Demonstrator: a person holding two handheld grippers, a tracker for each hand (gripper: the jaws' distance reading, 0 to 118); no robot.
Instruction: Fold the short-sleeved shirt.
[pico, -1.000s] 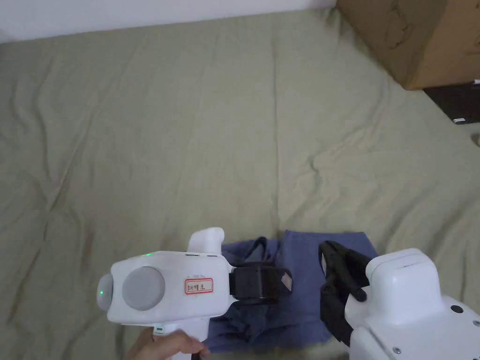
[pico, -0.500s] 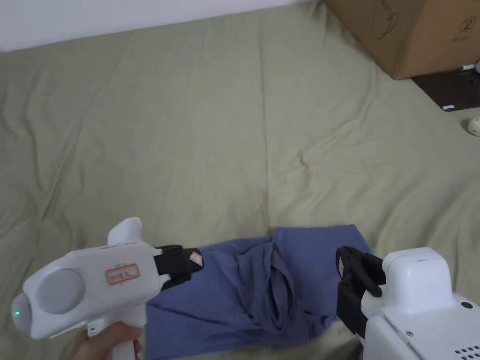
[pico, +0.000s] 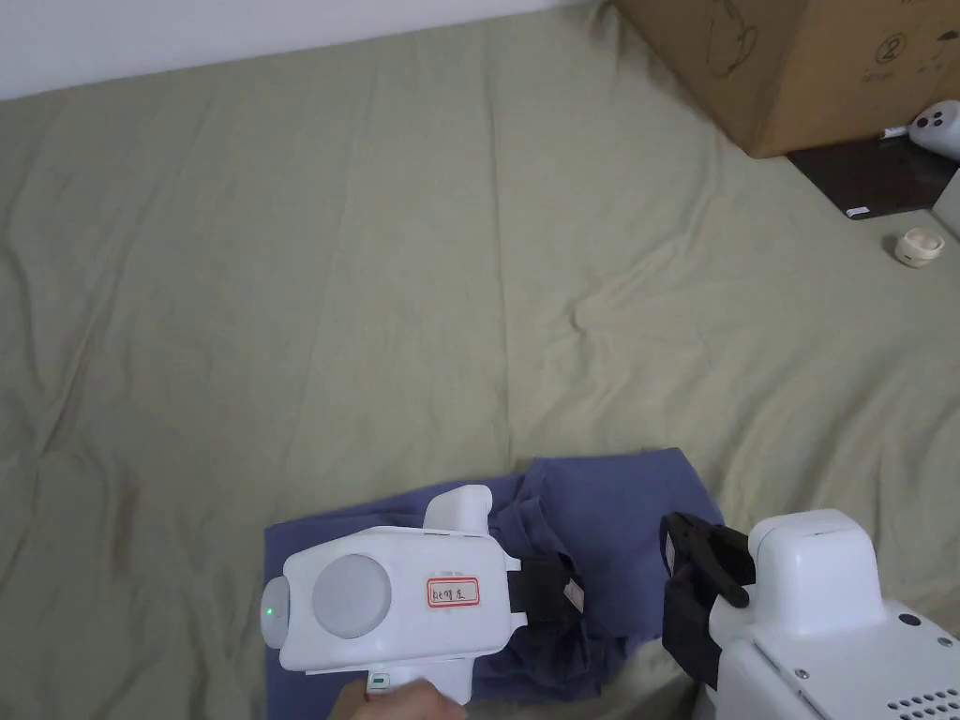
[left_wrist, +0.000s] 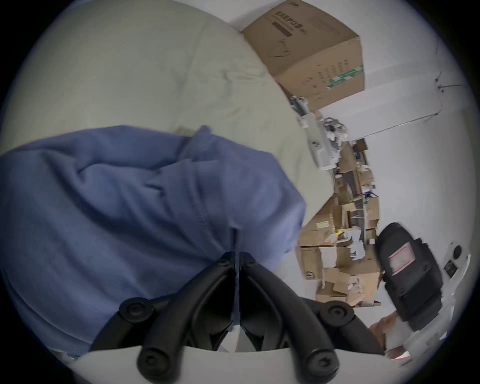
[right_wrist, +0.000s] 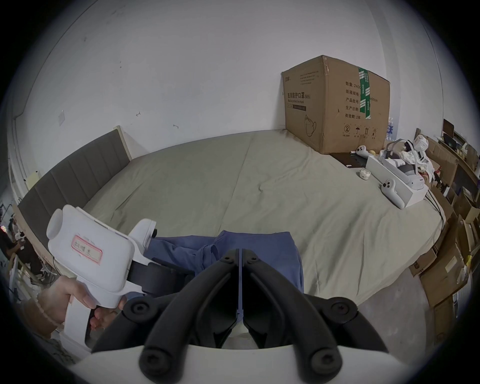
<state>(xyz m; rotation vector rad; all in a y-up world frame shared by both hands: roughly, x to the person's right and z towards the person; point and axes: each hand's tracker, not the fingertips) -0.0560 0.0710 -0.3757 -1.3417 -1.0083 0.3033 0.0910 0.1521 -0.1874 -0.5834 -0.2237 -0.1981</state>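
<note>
Head view had the blue shirt (pico: 619, 497) bunched at the near edge of the green bedsheet (pico: 375, 281). Left gripper (left_wrist: 237, 257) was clamped on a thin fold of it, right gripper (right_wrist: 240, 253) likewise pinched fabric (both jaw pairs nearly together). Probably both held edges to spread or fold it; cardboard box (pico: 797, 66) sat well apart.

We see a bed (pico: 375, 234) with an olive sheet — on it lie a blue shirt (pico: 619, 497), a cardboard box (pico: 806, 66) and a small white case (pico: 918, 247).
</note>
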